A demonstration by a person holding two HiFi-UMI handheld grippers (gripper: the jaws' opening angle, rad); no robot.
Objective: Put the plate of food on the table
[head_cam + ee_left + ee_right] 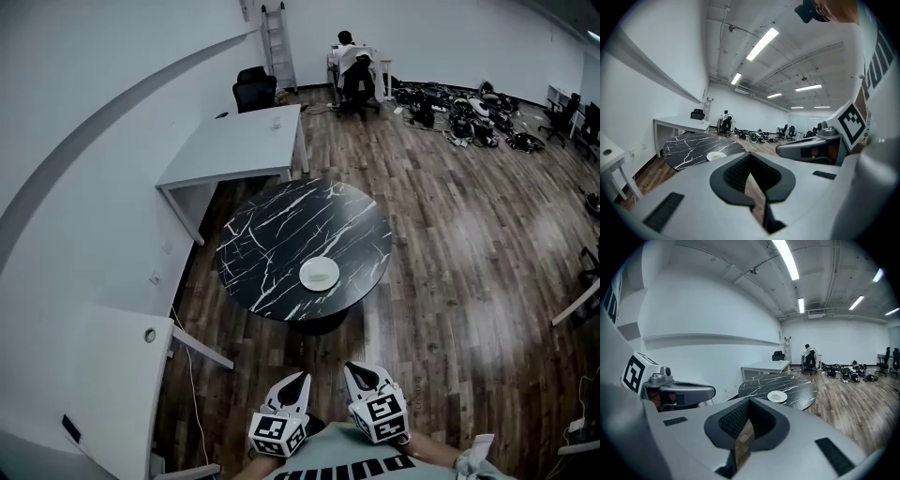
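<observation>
While both claws sit clenched and empty close to the person's torso, the entry reads as follows. Item: plate [320, 274], white, round and shallow, lying flat on the round black marbled desk [265, 234], toward its near right edge and well apart from either claw. Contents: something pale in the middle, too small to identify. Handling, by judgement: stiff, probably ceramic or a similar hard ware, so breakable if knocked or dropped. The smooth rim is likely slippery between hard pads, and the weight looks modest but lopsided if the plate is pinched at one side only. It would need to stay level to keep the food in place. Suggested hold: the raised rim, with one jaw above and one below the lip, ideally one claw at each opposite edge. Pose: left claw [295, 381] and right claw [357, 371] are side by side just ahead of the shirt, marker cubes toward the body and tips aimed forward at the desk. On each, the jaw tips meet with nothing between them. Status, by judgement: the plate already rests on the desk.
</observation>
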